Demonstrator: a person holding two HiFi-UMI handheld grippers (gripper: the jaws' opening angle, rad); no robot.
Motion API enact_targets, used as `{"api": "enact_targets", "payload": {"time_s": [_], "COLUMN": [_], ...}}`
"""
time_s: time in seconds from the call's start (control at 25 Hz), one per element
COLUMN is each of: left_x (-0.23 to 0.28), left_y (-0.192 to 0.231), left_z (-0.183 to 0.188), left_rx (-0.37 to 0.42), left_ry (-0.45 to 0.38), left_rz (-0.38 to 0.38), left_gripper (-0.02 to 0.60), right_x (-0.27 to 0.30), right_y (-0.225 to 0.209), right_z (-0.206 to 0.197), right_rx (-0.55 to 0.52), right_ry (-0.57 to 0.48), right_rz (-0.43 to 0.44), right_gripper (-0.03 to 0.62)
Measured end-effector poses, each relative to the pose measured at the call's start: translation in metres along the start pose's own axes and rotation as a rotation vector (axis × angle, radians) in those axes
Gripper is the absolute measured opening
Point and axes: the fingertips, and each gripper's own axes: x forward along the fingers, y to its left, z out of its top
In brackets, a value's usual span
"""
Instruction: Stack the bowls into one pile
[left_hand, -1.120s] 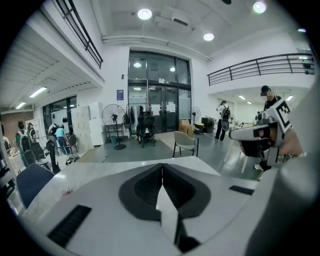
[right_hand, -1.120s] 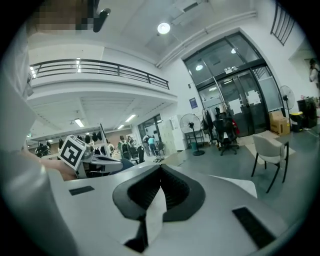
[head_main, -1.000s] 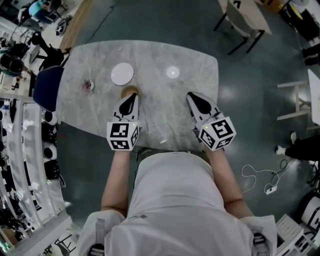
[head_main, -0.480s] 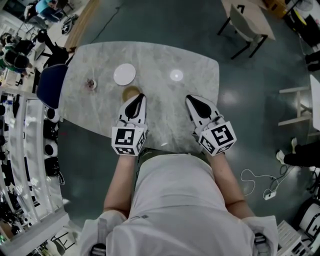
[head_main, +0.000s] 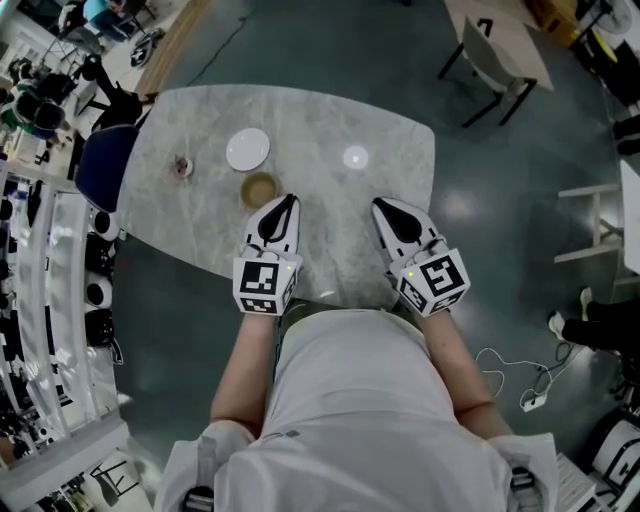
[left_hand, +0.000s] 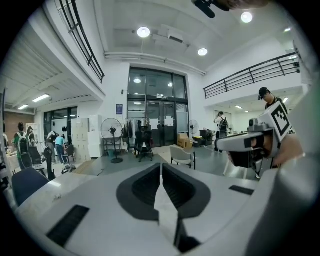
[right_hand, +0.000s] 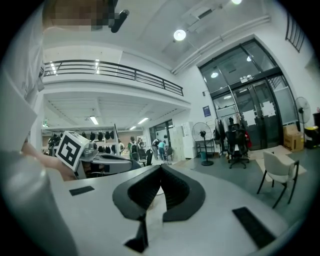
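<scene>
Three bowls sit apart on the marble table (head_main: 310, 120) in the head view: a wide white bowl (head_main: 247, 149), a tan bowl (head_main: 259, 187) just in front of it, and a small white bowl (head_main: 355, 157) to the right. My left gripper (head_main: 289, 200) hovers to the right of the tan bowl, shut and empty. My right gripper (head_main: 379, 205) hangs nearer than the small white bowl, shut too, with nothing in it. Both gripper views look level over the room, past the left gripper (left_hand: 161, 165) and right gripper (right_hand: 160, 167), and show no bowl.
A small dark object (head_main: 181, 166) lies at the table's left side. A blue chair (head_main: 100, 165) stands against the left edge. A white chair (head_main: 490, 50) and another table stand at the far right. Shelving runs along the left, and a cable (head_main: 510, 350) lies on the floor.
My left gripper has drawn back and to the right from the tan bowl, which now shows whole. The right gripper has shifted slightly. Both stay shut.
</scene>
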Motion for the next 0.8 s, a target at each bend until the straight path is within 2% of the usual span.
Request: {"api": "enact_targets", "payload": {"time_s": [0.32, 0.8], "left_x": [0.005, 0.004], "left_y": [-0.020, -0.022], "left_z": [0.001, -0.005], "left_rx": [0.006, 0.009], "left_ry": [0.003, 0.014], "left_rz": [0.011, 0.046], "left_gripper": [0.005, 0.005], "right_x": [-0.010, -0.008], "right_y": [-0.009, -0.016], "right_z": [-0.005, -0.009], "right_rx": [-0.007, -0.001], "right_ry": [0.013, 0.011], "right_rz": [0.022, 0.050], "right_gripper": [0.008, 0.008]}}
